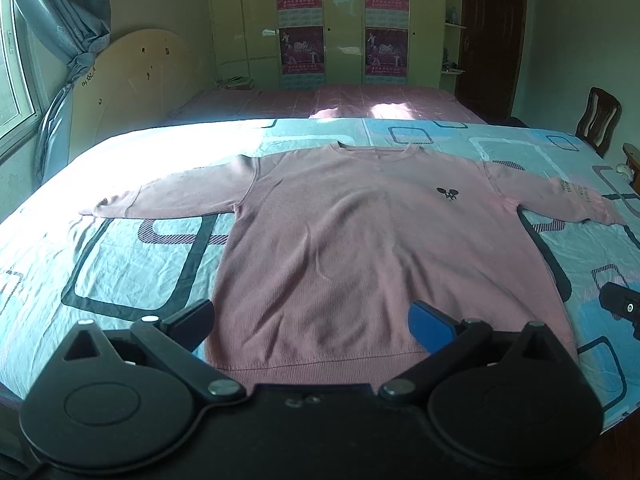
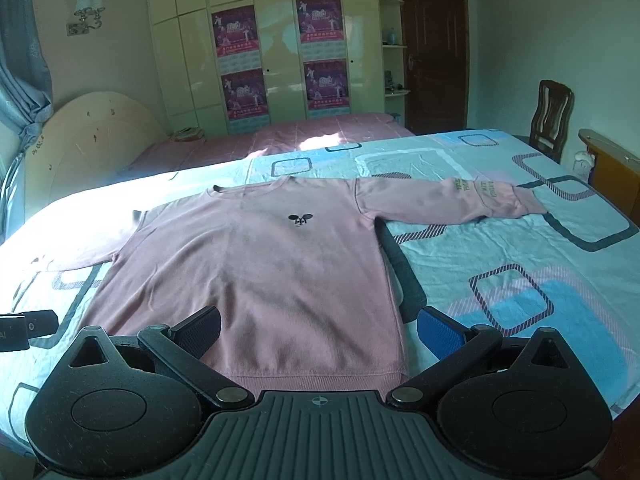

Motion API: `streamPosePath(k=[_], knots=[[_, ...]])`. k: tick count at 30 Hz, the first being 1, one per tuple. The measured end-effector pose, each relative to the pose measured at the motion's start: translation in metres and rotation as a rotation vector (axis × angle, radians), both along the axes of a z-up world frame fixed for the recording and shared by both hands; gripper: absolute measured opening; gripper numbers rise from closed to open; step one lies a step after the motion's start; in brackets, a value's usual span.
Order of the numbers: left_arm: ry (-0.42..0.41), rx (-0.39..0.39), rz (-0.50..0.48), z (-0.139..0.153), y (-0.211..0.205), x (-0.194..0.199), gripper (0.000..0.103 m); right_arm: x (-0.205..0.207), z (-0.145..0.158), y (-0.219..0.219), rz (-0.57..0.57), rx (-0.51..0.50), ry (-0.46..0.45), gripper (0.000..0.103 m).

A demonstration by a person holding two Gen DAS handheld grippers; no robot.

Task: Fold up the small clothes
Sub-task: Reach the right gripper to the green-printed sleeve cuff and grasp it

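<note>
A pink long-sleeved sweatshirt lies flat and face up on the bed, both sleeves spread out sideways, hem towards me. A small dark emblem marks its chest. My left gripper hovers open over the hem, its fingers wide apart and holding nothing. In the right wrist view the same sweatshirt fills the middle, and my right gripper stands open above the hem's right corner, empty. Each gripper shows at the edge of the other's view: the right one and the left one.
The bed carries a light blue sheet with dark square patterns. Beyond it lies a second bed with a pink cover. A wardrobe with posters, a wooden chair, a curtain and a dark door stand behind.
</note>
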State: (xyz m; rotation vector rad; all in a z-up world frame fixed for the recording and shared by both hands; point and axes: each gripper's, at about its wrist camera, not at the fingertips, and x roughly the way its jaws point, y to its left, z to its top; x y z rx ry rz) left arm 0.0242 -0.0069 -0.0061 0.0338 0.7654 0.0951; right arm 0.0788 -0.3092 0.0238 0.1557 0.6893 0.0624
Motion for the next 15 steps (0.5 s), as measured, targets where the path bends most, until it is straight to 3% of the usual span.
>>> streamPosePath(k=[15], knots=[[0.03,-0.001,-0.013,-0.026,-0.02,0.09,0.103,0.087,-0.035,-0.05,-0.087,-0.015,0.047,0.103]])
